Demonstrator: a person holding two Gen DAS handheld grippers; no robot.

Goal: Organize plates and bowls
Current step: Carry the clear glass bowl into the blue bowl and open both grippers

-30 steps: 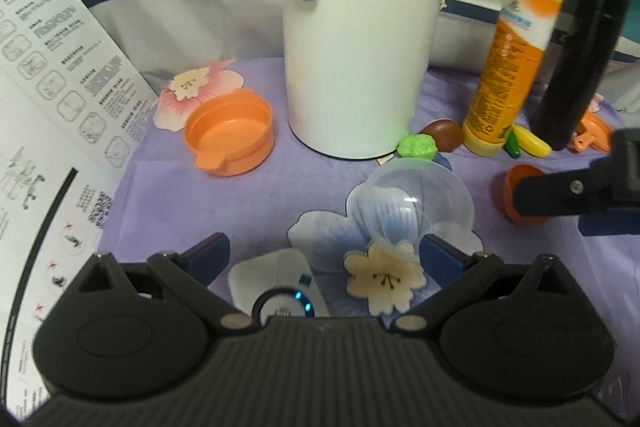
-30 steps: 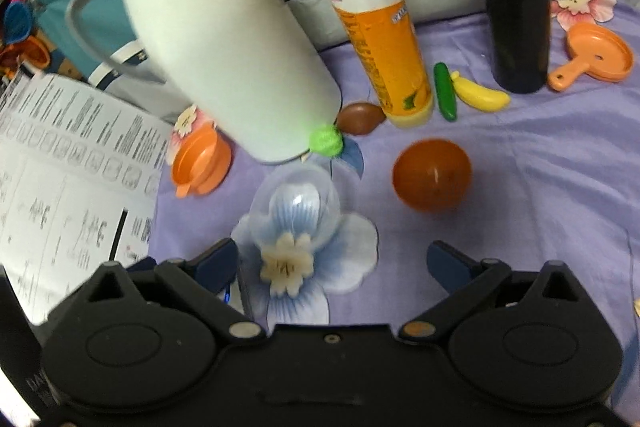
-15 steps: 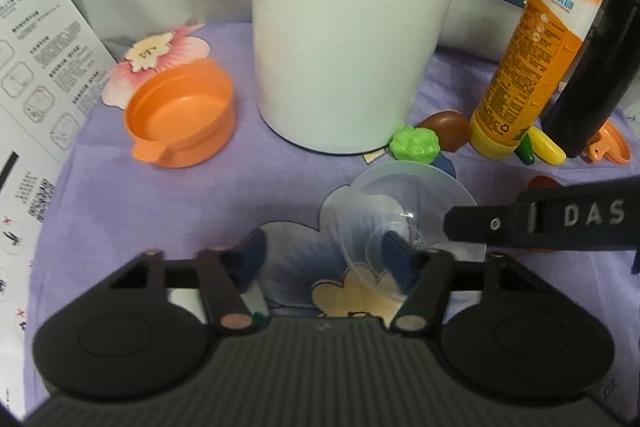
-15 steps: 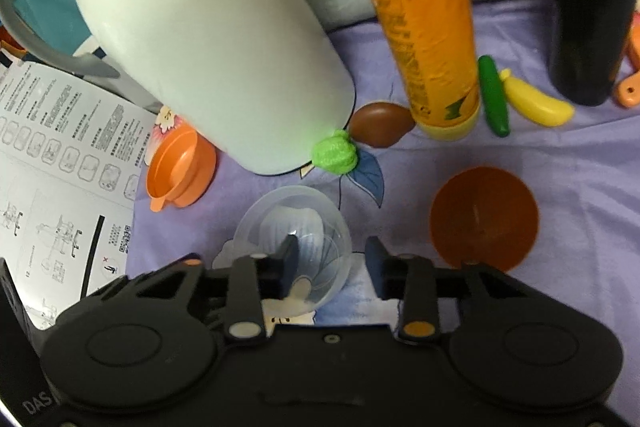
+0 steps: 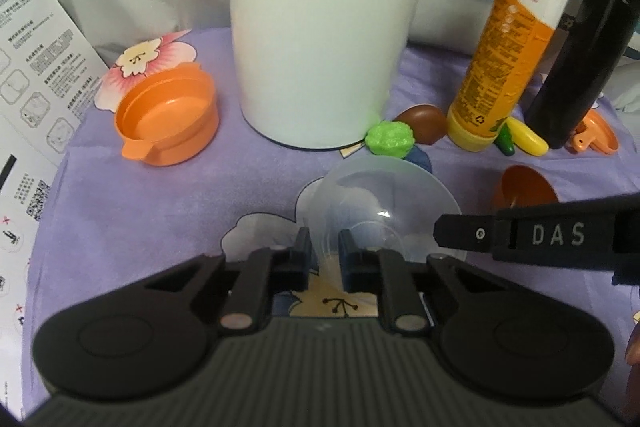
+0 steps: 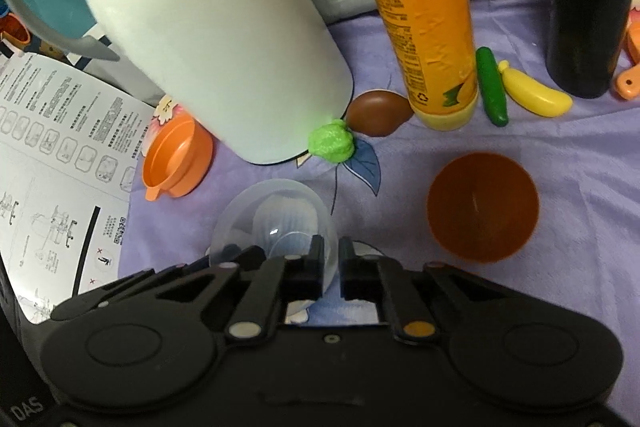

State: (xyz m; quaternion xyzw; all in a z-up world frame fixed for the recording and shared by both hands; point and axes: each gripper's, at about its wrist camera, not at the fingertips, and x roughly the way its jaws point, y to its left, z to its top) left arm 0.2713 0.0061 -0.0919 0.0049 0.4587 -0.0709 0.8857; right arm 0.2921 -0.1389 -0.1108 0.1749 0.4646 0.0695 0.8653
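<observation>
A clear plastic bowl sits on the purple flowered cloth, also in the right wrist view. My left gripper is shut on its near left rim. My right gripper is shut on its right rim, and its body crosses the left wrist view. A dark orange bowl sits to the right of the clear one, partly hidden in the left wrist view. A light orange bowl with a tab handle lies at the left, also in the right wrist view.
A tall white jug stands just behind the clear bowl. An orange-yellow bottle and a black flask stand at the right. Toy food lies around them: green lump, brown piece, banana, cucumber. An instruction sheet lies left.
Both grippers moved in on the clear bowl from open and closed on its rim, left on the left side, right on the right side.
</observation>
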